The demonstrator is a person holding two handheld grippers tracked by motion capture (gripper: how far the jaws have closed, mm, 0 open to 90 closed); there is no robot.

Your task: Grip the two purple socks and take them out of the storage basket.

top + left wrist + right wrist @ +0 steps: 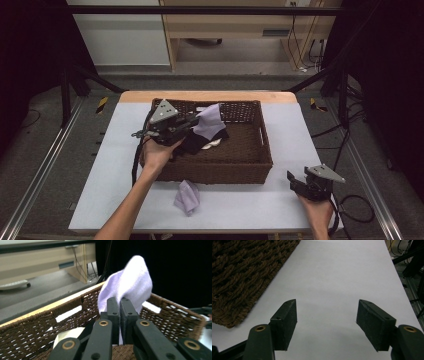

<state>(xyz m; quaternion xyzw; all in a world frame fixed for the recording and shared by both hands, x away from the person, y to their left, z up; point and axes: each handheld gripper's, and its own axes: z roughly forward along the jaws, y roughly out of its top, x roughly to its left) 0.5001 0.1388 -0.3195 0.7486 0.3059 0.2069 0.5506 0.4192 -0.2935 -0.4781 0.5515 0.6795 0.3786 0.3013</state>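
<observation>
In the high view the left gripper (192,123) is clamped on a lilac sock (209,121) above the left part of the brown wicker basket (250,165), while a second lilac sock (187,196) lies on the white tabletop (295,130) just near of the basket — nearer this hand than the right gripper (296,180). The left gripper view shows the jaws pinched together on the sock's lower end, its length standing upward past the far rim. The right gripper view shows jaws spread wide and empty over bare tabletop — basket at its left.

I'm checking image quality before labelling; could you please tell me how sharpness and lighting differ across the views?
High view: dim, dark surroundings, soft detail. Left gripper view: pale lilac sock bright, black background. Right gripper view: white tabletop evenly lit, brown woven wicker basket slightly blurred.
</observation>
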